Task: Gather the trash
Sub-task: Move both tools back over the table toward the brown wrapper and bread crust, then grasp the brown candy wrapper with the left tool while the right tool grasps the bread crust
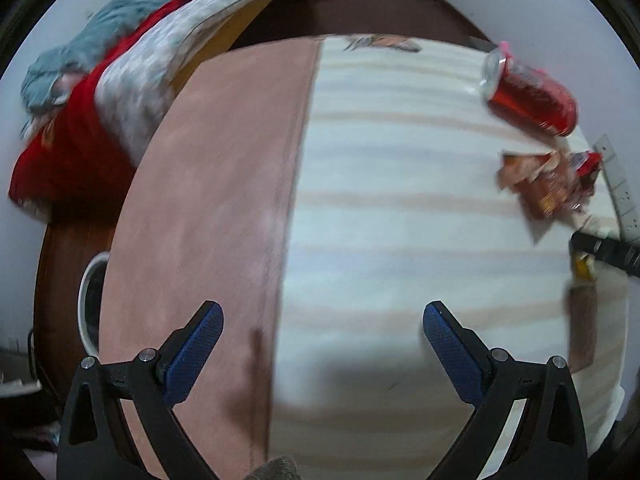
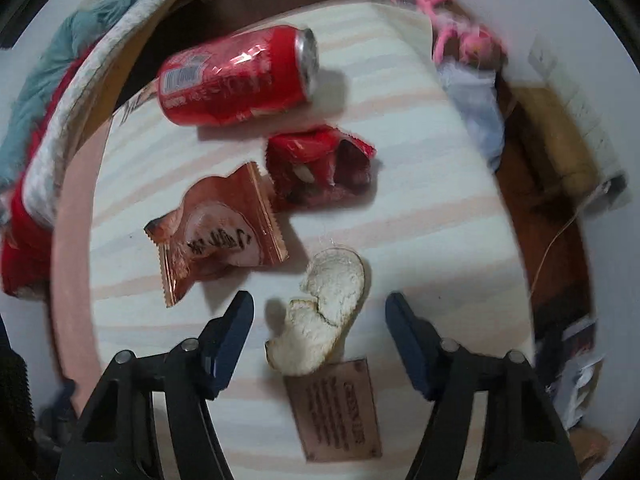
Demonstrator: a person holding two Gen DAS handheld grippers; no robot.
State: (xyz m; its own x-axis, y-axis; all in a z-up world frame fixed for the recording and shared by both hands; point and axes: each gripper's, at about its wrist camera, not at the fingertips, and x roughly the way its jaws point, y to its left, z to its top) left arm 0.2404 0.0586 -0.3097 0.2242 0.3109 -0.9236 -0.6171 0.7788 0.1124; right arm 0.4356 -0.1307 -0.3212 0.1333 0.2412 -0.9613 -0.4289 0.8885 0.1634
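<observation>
On the striped bed cover (image 2: 420, 208) lie a dented red soda can (image 2: 236, 76), a crumpled red wrapper (image 2: 320, 164), a copper snack wrapper (image 2: 220, 236) and a bitten piece of white bread (image 2: 324, 316). My right gripper (image 2: 320, 312) is open, with the bread between its fingers, just above it. My left gripper (image 1: 322, 320) is open and empty over the cover, far left of the can (image 1: 528, 92) and the wrappers (image 1: 548, 184).
A brown sewn label (image 2: 336, 408) lies on the cover below the bread. A pink bed edge (image 1: 208, 200), piled red and grey bedding (image 1: 100, 92) and a white bin rim (image 1: 86, 300) are on the left. Pink cloth (image 2: 452, 40) lies past the far corner.
</observation>
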